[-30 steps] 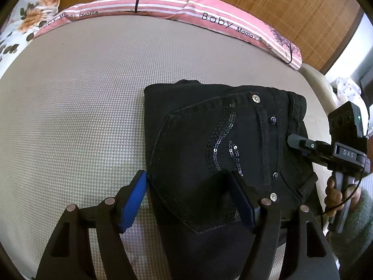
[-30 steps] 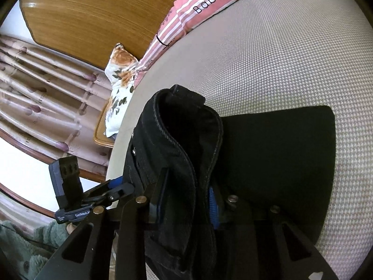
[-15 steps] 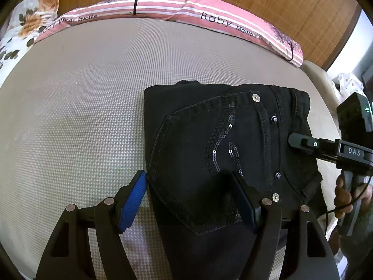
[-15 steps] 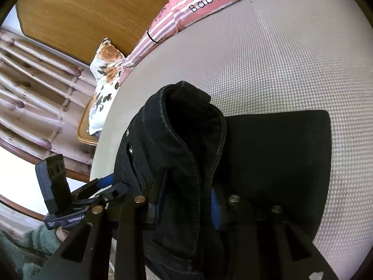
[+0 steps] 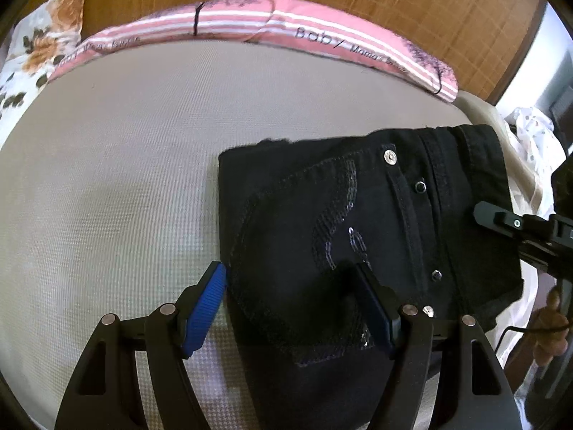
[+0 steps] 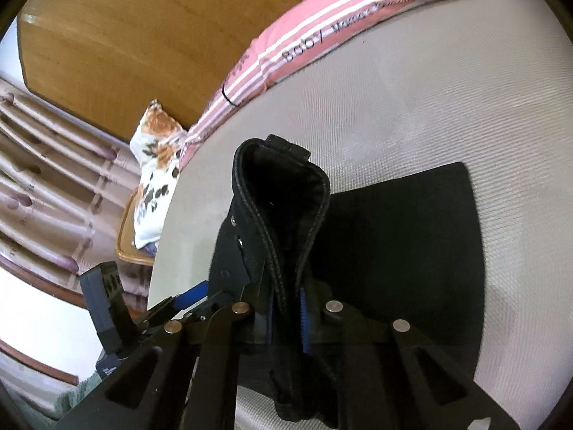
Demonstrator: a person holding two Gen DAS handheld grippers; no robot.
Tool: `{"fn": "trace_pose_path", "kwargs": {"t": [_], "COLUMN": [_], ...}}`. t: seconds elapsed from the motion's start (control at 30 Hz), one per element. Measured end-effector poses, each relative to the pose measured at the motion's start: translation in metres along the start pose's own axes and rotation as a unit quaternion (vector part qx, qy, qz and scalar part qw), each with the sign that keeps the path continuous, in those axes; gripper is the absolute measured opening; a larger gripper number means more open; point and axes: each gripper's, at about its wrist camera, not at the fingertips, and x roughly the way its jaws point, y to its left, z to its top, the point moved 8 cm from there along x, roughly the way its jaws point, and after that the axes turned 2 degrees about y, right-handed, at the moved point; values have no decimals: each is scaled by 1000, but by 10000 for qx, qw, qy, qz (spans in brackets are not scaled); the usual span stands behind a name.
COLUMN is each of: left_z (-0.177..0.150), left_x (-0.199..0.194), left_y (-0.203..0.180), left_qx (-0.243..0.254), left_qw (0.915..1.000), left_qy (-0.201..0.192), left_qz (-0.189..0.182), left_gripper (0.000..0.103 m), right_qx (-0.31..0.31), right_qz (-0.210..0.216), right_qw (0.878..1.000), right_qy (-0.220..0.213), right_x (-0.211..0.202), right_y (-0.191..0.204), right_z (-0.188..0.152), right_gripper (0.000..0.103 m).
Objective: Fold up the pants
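Waistband [image 6: 283, 193] now higher, gripper-hidden below.

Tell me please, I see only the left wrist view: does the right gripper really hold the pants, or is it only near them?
Observer: It holds them. In the right wrist view the right gripper has just been closing, and its blue pads press on the waistband of the pants.
Operator: Does the waistband lie flat there?
Observer: No. It stands up out of the jaws as a folded loop, above the flat layer.
Operator: What is behind the left gripper?
Observer: Beyond the left gripper, pinkish curtains hang past the bed's edge.
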Motion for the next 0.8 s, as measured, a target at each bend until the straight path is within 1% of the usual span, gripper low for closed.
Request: {"fn": "trace_pose_path", "kwargs": {"t": [0.13, 0.23, 0.3, 0.37, 0.4, 0.47, 0.53, 0.57, 0.6, 0.63, 0.67, 0.7, 0.8], "left_z": [10, 12, 10, 4, 2, -6, -11, -14, -17, -19, -21, -21, -20], "left_x": [-12, -14, -10, -3, -1, 4, 6, 9, 13, 15, 19, 20, 16], "left_y": [-15, -27, -33, -37, -38, -37, -39, -41, -42, -43, -43, -43, -42], "left_qx": [372, 650, 776, 895, 941, 1071, 1200, 1277, 1356, 1386, 1400, 1389, 1323], "left_qw": [9989, 9971, 9964, 9958, 9954, 9942, 9927, 9917, 9906, 9901, 9898, 9899, 9910], "left_qy": [-294, -390, -348, -213, -157, -53, -38, -9, 53, 95, 140, 143, 140], "left_qz": [4, -9, 5, 4, 21, 75, 145, 172, 200, 218, 238, 243, 147], "left_gripper": [73, 73, 73, 73, 73, 73, 73, 73, 73, 73, 73, 73, 73], "right_qx": [92, 294, 545, 676, 827, 906, 884, 849, 807, 775, 747, 711, 702], "right_qz": [-73, -171, -299, -479, -486, -489, -489, -539, -592, -629, -741, -856, -727], "right_qw": [9996, 9986, 9969, 9954, 9943, 9935, 9937, 9940, 9943, 9944, 9939, 9932, 9941], "right_qy": [-253, -414, -478, -482, -471, -491, -489, -434, -380, -356, -330, -342, -386], "right_x": [-22, -30, -28, -22, -20, -19, -19, -18, -17, -16, -17, -22, -39], "right_y": [-5, -22, -43, -62, -72, -80, -81, -82, -82, -79, -78, -77, -72], "right_z": [-1, -1, -2, -5, -8, -12, -13, -14, -14, -13, -13, -14, -19], "right_gripper": [10, 10, 10, 10, 10, 9, 10, 13, 21, 27, 37, 38, 38]}}
